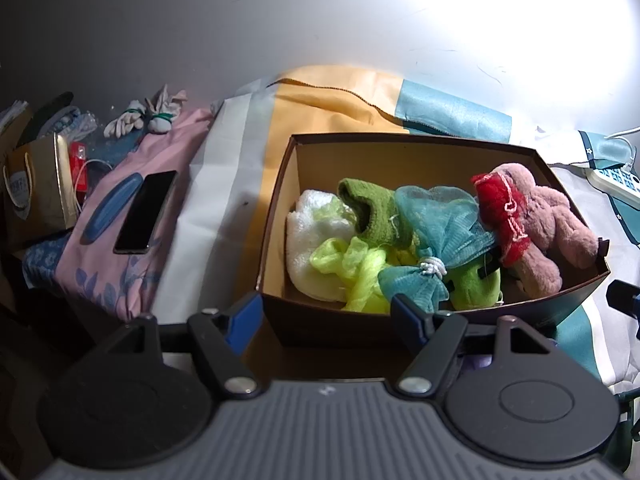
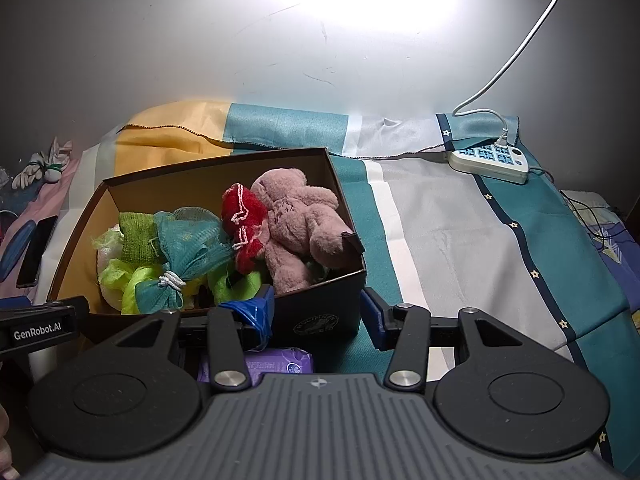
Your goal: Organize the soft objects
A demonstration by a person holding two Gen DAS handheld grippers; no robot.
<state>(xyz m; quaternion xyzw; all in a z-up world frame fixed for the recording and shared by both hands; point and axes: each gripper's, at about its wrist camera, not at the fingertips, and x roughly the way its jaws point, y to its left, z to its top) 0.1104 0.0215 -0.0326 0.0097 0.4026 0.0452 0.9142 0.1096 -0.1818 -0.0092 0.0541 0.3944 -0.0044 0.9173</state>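
Observation:
A brown cardboard box (image 1: 400, 148) (image 2: 316, 320) sits on the striped bedsheet (image 2: 440, 240). Inside lie a pink plush bear (image 1: 540, 232) (image 2: 296, 224), a red knit piece (image 1: 500, 212) (image 2: 244, 216), a teal mesh puff (image 1: 436, 232) (image 2: 188, 240), a green knit cloth (image 1: 372, 208), a white towel (image 1: 312, 240) and a yellow-green mesh puff (image 1: 352, 268). My left gripper (image 1: 326, 316) hangs open before the box's near left corner, holding nothing. At the near right corner, my right gripper (image 2: 318, 312) has its jaws apart and nothing between them. A purple packet (image 2: 280, 362) lies under it.
A dark phone (image 1: 146, 212) and a blue oval pad (image 1: 110, 208) rest on pink bedding at the left. Beside them stand a gold paper bag (image 1: 36, 196) and bundled white gloves (image 1: 140, 118). A plugged-in power strip (image 2: 488, 160) lies far right by the wall.

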